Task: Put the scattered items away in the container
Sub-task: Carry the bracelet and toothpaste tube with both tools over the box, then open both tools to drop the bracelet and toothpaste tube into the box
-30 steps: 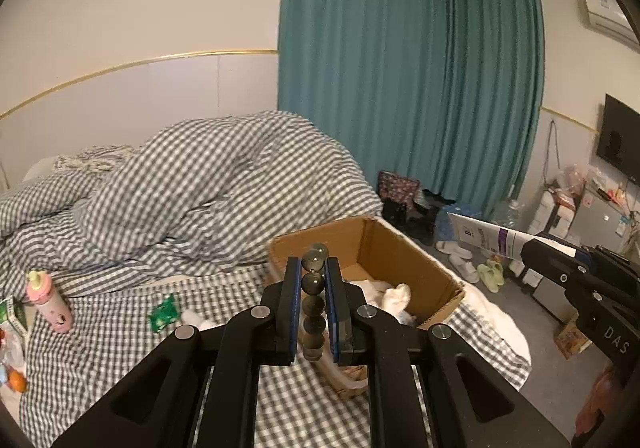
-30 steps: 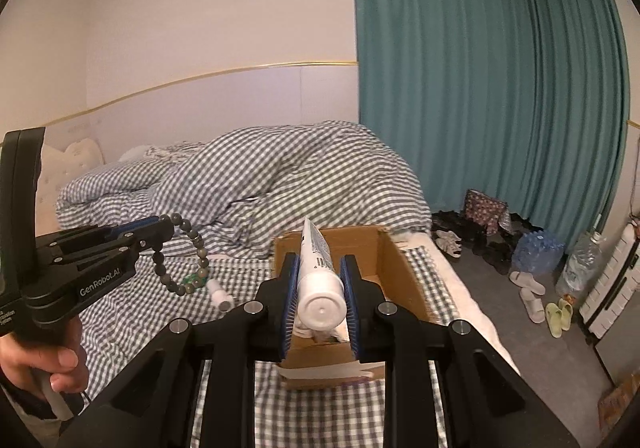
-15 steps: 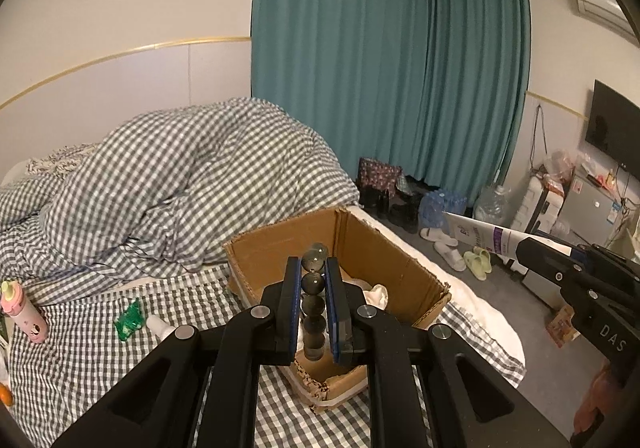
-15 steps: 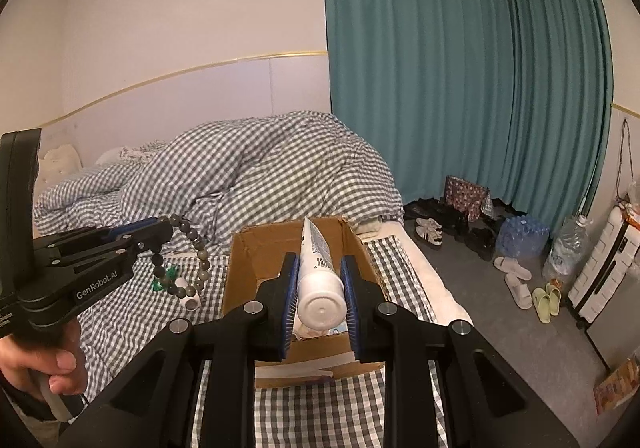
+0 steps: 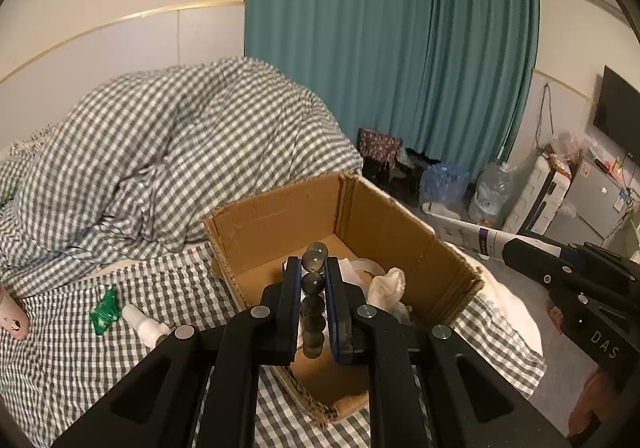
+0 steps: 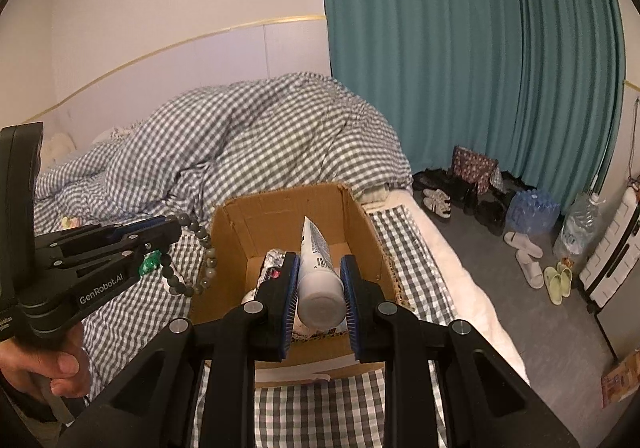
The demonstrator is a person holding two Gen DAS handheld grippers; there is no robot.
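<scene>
**Two loads at the box: drop each one inside the walls**

The left gripper (image 5: pixel 313 280) is clamped on a bead bracelet (image 5: pixel 314 288), whose loop hangs beside the near-left wall of the box (image 6: pixel 280 208) in the right wrist view. The right gripper (image 6: pixel 320 280) is clamped on a white tube (image 6: pixel 318 272), cap toward the camera, nozzle end pointing over the open box.

Both loads look close to release. I would bring the left gripper further over the opening first, so the dangling beads clear the cardboard rim rather than drape over it. The tube seems well lined up; lower it a little, then part the jaws. White cloth (image 5: pixel 386 282) already lies inside, which should soften the landing. A green packet (image 5: pixel 105 310) and a small white bottle (image 5: pixel 144 324) wait on the bed (image 5: pixel 80 348).
</scene>
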